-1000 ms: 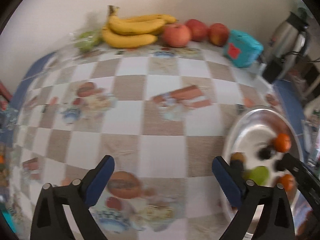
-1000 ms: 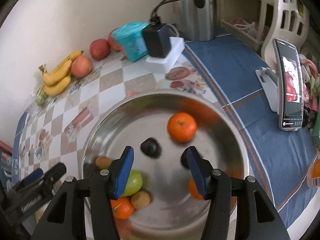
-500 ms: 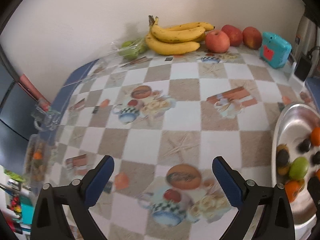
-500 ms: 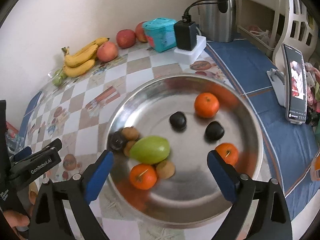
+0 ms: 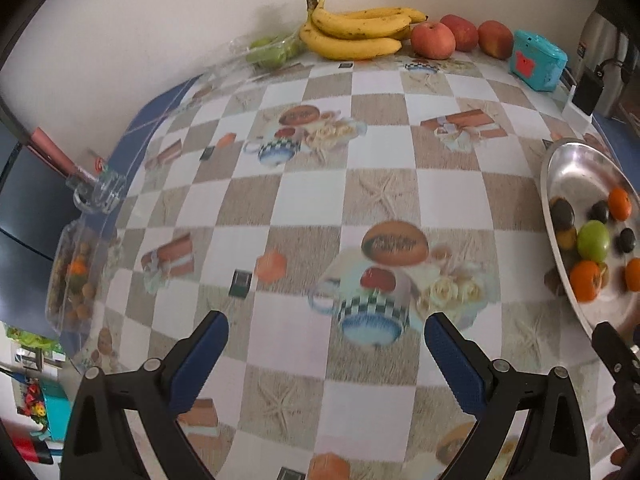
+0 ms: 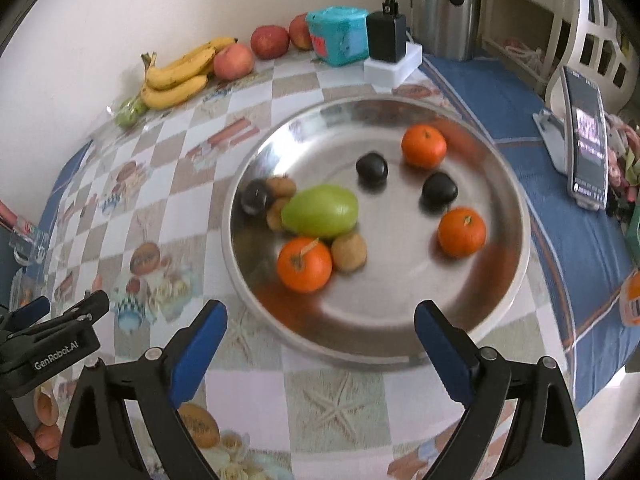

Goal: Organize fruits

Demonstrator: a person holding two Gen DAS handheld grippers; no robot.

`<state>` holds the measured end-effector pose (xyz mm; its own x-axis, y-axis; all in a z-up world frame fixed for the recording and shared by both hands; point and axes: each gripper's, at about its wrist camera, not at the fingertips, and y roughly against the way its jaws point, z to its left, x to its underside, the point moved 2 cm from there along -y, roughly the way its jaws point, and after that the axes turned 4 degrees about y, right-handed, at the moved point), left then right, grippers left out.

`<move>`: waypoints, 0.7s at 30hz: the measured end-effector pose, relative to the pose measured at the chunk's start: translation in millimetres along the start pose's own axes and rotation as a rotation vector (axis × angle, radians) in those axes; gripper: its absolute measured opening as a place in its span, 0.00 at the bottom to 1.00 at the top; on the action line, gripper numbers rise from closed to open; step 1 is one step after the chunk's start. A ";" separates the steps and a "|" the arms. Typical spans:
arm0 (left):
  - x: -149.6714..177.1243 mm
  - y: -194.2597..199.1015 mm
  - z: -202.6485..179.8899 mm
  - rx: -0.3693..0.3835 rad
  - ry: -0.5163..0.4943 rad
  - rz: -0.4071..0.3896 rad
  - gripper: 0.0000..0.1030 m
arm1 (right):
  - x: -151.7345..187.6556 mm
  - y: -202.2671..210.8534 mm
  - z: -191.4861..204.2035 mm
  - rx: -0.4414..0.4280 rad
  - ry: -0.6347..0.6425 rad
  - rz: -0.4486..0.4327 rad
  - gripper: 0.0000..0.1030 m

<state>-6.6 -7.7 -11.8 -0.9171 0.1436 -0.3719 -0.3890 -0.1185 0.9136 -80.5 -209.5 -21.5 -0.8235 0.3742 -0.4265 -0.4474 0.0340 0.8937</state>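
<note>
Right gripper (image 6: 320, 324) hovering at steel tray (image 6: 516, 248) near rim, jaws spread wide after just opening, gripping nothing. Left gripper (image 5: 326, 338) gaping over tablecloth (image 5: 312, 196), empty.

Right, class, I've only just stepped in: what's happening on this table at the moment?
A person is sorting fruit with a handheld gripper in each hand. Both the left gripper and the right gripper are open and hold nothing; the right one's jaws have just been opening. The steel plate already holds three oranges, a green mango, small brown fruits and dark ones. The bananas and apples sit by the wall, not yet collected.
</note>
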 end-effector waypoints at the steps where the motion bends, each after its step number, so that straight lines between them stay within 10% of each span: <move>1: 2.0 0.8 1.4 0.004 0.002 0.001 0.97 | 3.1 -0.2 0.6 -0.001 -0.001 0.006 0.92; 21: 5.5 -2.4 -1.7 0.050 -0.019 0.021 0.97 | 4.6 6.3 2.2 0.033 0.002 -0.014 0.92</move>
<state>-10.9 -8.3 -16.4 -0.9231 0.1599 -0.3498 -0.3644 -0.0727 0.9284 -86.3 -205.5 -17.6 -0.8181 0.3712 -0.4392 -0.4470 0.0700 0.8918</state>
